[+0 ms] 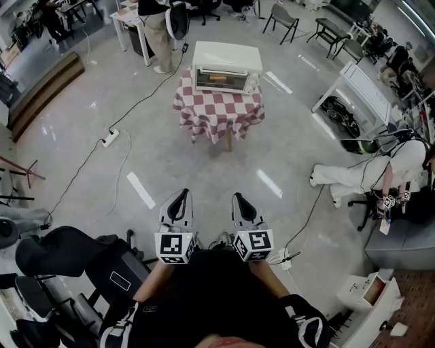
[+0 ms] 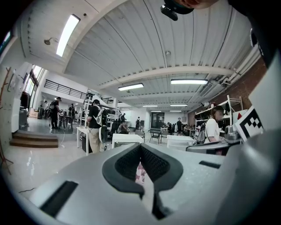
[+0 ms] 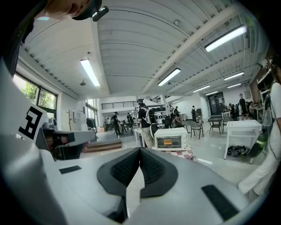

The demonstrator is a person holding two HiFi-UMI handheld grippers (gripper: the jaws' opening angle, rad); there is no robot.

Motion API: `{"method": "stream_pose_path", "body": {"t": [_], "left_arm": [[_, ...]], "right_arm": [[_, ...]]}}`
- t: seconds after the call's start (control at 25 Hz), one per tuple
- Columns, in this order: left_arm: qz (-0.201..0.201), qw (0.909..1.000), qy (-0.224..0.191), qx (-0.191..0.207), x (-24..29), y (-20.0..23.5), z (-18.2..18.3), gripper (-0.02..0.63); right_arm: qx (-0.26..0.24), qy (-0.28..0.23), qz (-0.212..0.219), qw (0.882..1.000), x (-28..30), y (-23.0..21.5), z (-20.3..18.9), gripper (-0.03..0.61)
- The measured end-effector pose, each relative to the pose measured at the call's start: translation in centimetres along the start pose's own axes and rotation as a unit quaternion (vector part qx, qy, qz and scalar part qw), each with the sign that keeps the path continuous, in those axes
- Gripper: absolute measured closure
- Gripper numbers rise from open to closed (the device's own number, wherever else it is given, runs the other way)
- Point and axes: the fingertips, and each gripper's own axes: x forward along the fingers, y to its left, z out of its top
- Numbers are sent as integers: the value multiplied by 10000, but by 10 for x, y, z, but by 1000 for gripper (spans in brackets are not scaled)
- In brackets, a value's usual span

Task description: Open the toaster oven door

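Observation:
A white toaster oven (image 1: pixel 225 67) stands with its door closed on a small table draped in a red-and-white checked cloth (image 1: pixel 219 109), far ahead across the floor. Through its glass door something orange shows inside. The oven (image 3: pixel 170 139) also appears in the right gripper view, a long way off. My left gripper (image 1: pixel 181 197) and right gripper (image 1: pixel 240 200) are held side by side near my body, both shut with nothing between the pads. In the left gripper view only a sliver of the checked cloth (image 2: pixel 140 172) shows between the closed jaws.
A person (image 1: pixel 158 30) stands behind the oven table beside a white desk (image 1: pixel 129 19). A power strip (image 1: pixel 110 138) and cables trail across the grey floor. A seated person (image 1: pixel 380 170) is at the right, a white table (image 1: pixel 363 85) beyond, black gear (image 1: pixel 68 262) at the near left.

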Motion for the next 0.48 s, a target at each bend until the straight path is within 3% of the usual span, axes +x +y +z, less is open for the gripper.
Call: {"method": "stream_pose_path", "body": {"t": [0.48], "left_arm": [[-181, 9998, 96, -34, -19, 34, -19, 604]], "right_arm": [[-65, 42, -153, 9999, 19, 33, -15, 555]]}}
